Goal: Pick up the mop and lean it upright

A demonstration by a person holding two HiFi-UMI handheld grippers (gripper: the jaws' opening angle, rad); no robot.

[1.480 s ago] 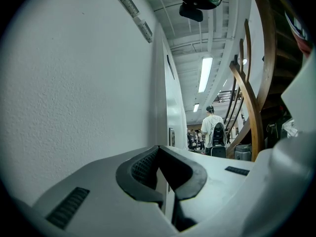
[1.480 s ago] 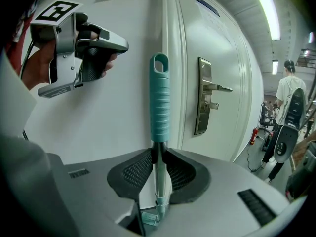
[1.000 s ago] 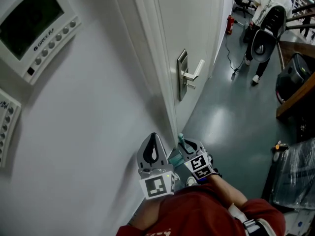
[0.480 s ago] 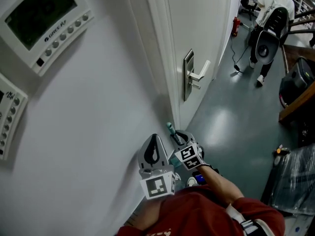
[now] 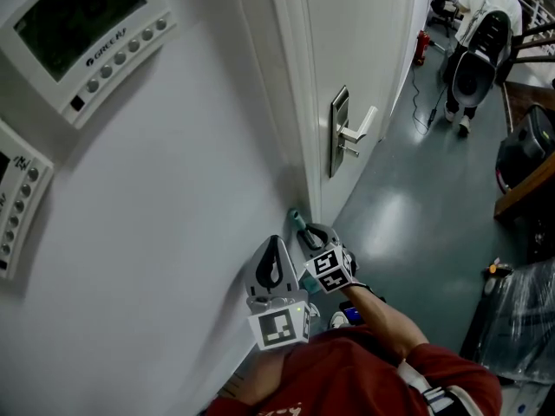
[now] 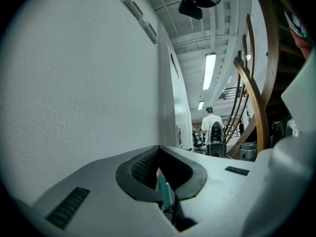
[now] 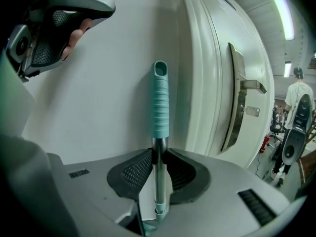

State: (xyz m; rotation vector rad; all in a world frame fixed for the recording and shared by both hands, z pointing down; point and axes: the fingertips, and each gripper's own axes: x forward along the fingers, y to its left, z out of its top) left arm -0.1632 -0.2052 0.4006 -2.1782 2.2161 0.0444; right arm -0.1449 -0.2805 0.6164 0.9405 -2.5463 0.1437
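The mop shows as a teal ribbed grip [image 7: 160,100] on a metal shaft [image 7: 158,181], standing upright close to the white wall beside the door frame. My right gripper [image 7: 158,154] is shut on the shaft just below the grip. In the head view the grip's top [image 5: 297,221] pokes out above the right gripper [image 5: 314,243], next to the door frame. My left gripper [image 5: 271,241] is held just to the left, its tips together and pointing up along the wall. A teal sliver [image 6: 164,194] shows in the hollow behind its closed tips [image 6: 158,147]. The mop head is hidden.
A white door with a metal lever handle [image 5: 351,133] is just right of the mop. Control panels [image 5: 82,33] hang on the wall at upper left. A person [image 5: 473,16] stands far down the grey floor. A plastic-wrapped object [image 5: 520,310] sits at the right.
The right gripper has carried the mop handle left and away from me, from out in front of the door to the corner by the door frame. The left gripper has hardly moved.
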